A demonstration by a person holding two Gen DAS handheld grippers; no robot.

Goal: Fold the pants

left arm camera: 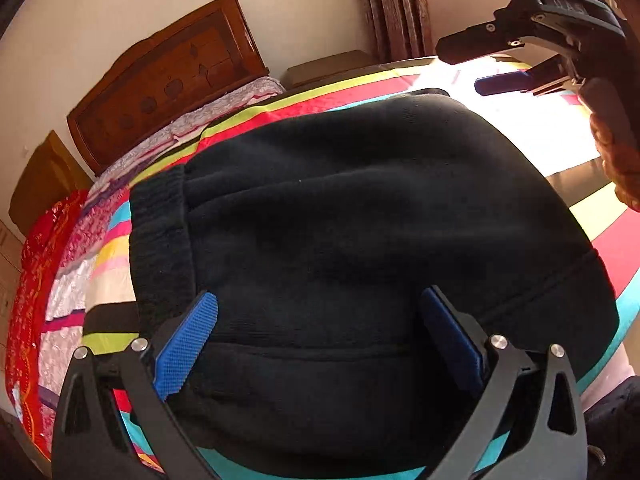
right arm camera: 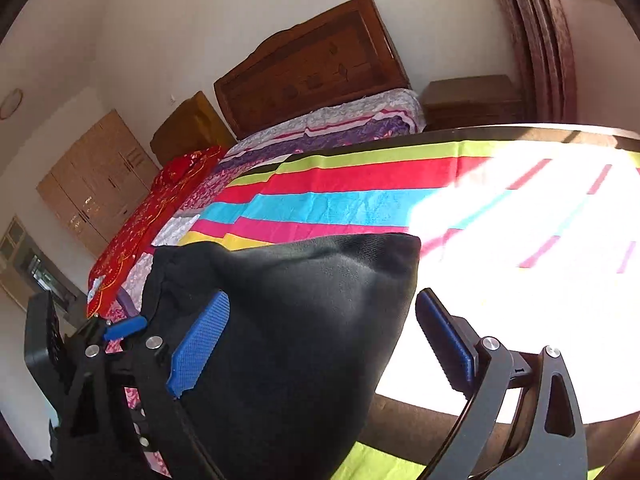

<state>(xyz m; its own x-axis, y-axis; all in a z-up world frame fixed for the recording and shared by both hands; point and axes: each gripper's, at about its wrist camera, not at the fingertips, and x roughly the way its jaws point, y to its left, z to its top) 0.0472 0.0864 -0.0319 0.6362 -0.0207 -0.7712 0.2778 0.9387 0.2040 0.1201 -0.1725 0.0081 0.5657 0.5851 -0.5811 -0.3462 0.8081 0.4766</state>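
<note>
- Black pants (left arm camera: 360,240) lie on the bed (right arm camera: 340,204), on its striped cover, already bunched into a thick, compact bundle w/ the ribbed waistband (left arm camera: 158,240) at the left edge.
- Left tongs (left arm camera: 318,344): spread wide, blue pads either side of the near fabric edge, nothing pinched as far as I can see.
- Right tongs (right arm camera: 320,340): also spread; left pad over the cloth, right pad out over the sunlit sheet, clear of the pants. In the left wrist view they hang well above the bed, off to the far right.
- Can't tell from these angles whether either pad is actually touching the cloth – fisheye flattens it, prob. just hovering.
- Risks from here, imo:
  - fleece is thick; a shallow bite would catch only the top layer and peel the fold open.
  - right tongs sit half off the fabric edge, so closing there may grab the sheet instead.
  - uneven lift btw the two sides would skew the bundle.
</note>
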